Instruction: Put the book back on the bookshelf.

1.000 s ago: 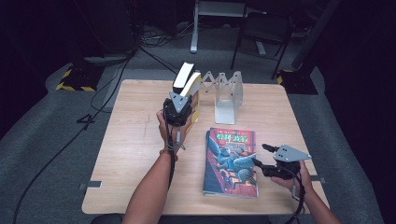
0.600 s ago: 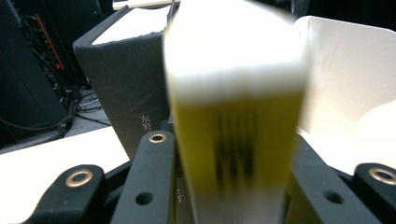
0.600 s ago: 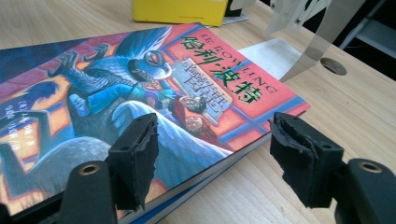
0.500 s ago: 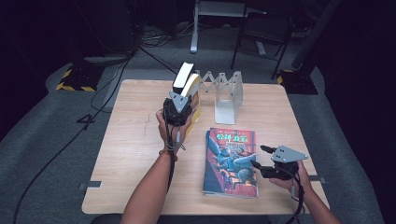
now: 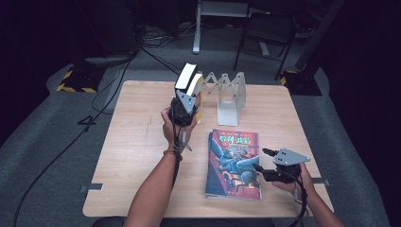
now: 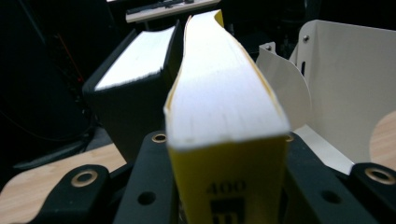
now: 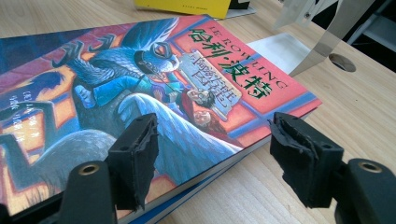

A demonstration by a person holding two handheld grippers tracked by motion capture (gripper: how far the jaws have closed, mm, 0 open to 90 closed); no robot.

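Note:
My left gripper (image 5: pixel 185 105) is shut on the lower end of a thick yellow book (image 6: pixel 224 107), which stands tilted on the table. A black-covered book (image 6: pixel 130 79) leans right beside it on its left. Both books (image 5: pixel 188 79) stand just left of the white zigzag book rack (image 5: pixel 231 94). A colourful paperback (image 5: pixel 234 163) lies flat, cover up, at the front right. My right gripper (image 5: pixel 261 160) hovers open at that book's right edge. In the right gripper view its jaws (image 7: pixel 212 154) straddle the corner of the paperback (image 7: pixel 140 88) without touching it.
The wooden table (image 5: pixel 137 156) has bare room on its left half and along the right side. The rack's metal plates (image 6: pixel 345 79) rise close to the right of the yellow book. Cables and chair legs lie on the dark floor beyond the far edge.

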